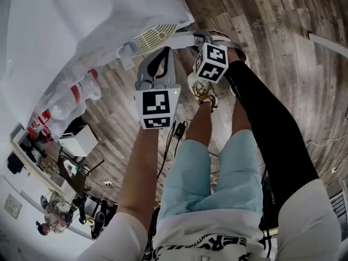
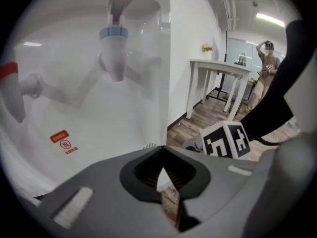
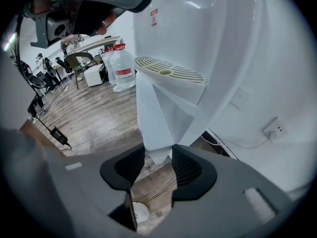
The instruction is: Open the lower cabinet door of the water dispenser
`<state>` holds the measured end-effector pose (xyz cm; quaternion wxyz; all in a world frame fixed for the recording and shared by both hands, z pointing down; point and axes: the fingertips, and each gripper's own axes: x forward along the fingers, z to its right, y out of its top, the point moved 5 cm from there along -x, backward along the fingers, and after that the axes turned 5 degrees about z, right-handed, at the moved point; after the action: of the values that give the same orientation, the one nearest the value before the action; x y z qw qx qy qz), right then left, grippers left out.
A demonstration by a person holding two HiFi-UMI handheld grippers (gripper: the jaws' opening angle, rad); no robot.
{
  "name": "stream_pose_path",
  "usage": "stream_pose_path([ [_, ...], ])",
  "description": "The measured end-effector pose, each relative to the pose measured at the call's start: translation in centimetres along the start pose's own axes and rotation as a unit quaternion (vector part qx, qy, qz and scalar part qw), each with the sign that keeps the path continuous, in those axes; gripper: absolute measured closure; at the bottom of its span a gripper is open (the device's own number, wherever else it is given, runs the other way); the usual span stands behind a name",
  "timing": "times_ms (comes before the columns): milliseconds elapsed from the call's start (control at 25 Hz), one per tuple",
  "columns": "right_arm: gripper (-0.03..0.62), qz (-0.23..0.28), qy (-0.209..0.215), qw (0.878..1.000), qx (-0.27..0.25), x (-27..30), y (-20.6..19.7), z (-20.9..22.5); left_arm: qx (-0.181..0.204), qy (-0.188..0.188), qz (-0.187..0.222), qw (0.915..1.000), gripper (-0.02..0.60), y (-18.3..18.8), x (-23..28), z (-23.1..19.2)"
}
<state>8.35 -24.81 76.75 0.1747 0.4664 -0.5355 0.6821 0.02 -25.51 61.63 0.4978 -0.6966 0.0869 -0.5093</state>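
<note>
Two grippers show from above in the head view, both held out toward the white water dispenser (image 1: pixel 65 26) at the upper left. The left gripper (image 1: pixel 163 53) hangs just beside the drip tray (image 1: pixel 155 37). The right gripper (image 1: pixel 198 38) meets a white bar that I take for the lower cabinet door (image 1: pixel 184 38), swung out from the body over the wooden floor (image 1: pixel 272 48). From here the door's top edge runs about left to right in the picture, away from the dispenser. In the left gripper view the jaws are drawn almost together, with only a thin slit between them and nothing in it. This gripper faces the dispenser's front under the blue tap (image 2: pixel 114 48) and the red tap (image 2: pixel 12 90), probably only waiting aside so as not to block the door. In the right gripper view the jaws are closed on the door's free edge near its low corner. That is a sensible place to pull, since it looks farthest from the hinge. The door stands upright, its long axis vertical, from under the drip tray down to the jaws, and its free edge points at the gripper. I judge it already partly open.
</note>
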Motion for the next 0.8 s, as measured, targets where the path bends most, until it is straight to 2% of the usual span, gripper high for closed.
stream_pose_path([
  [440,0.425,-0.011,-0.004,1.000,0.026,-0.4,-0.7,-2.5,-0.028,0.021,0.021,0.9992,0.526,-1.0,-3.4,0.2],
  [800,0.433,-0.015,0.042,0.998,0.039,-0.8,-1.3,-5.6,-0.036,0.057,0.025,0.9974,0.526,-1.1,-6.0,1.3],
])
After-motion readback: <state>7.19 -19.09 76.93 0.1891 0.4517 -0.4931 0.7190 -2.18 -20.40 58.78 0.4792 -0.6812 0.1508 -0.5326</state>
